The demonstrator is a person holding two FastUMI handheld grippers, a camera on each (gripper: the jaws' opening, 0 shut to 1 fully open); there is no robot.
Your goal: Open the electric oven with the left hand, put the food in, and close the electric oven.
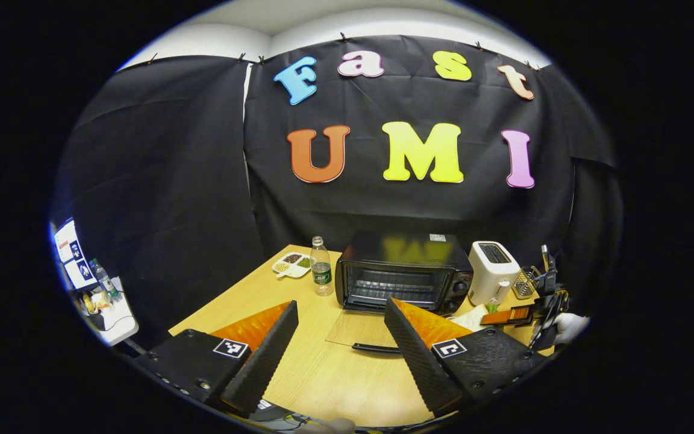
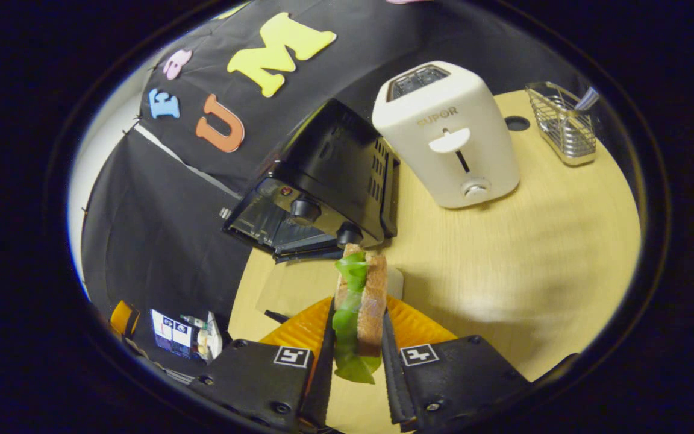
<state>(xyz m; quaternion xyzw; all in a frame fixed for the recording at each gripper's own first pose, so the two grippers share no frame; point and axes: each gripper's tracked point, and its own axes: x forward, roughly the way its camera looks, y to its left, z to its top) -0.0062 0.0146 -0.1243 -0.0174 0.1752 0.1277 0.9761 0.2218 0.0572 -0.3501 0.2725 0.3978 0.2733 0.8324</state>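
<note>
The black electric oven point(image 1: 404, 271) stands at the back of the wooden table with its glass door point(image 1: 353, 328) folded down flat, its dark handle point(image 1: 377, 348) nearest me. My left gripper point(image 1: 341, 304) hovers open in front of the door, holding nothing. In the right gripper view, my right gripper point(image 2: 356, 310) is shut on a sandwich point(image 2: 362, 295) of brown bread and green lettuce, held upright just right of the oven point(image 2: 317, 187) and its lowered door point(image 2: 290, 283). The right gripper point(image 1: 534, 313) and a gloved hand point(image 1: 570, 325) show at the table's right edge.
A white toaster point(image 1: 491, 271) point(image 2: 449, 135) stands right of the oven, with a wire basket point(image 1: 525, 282) point(image 2: 564, 123) beyond it. A water bottle point(image 1: 321, 267) and a divided snack dish point(image 1: 291, 264) sit left of the oven. A small side table point(image 1: 109, 307) is far left.
</note>
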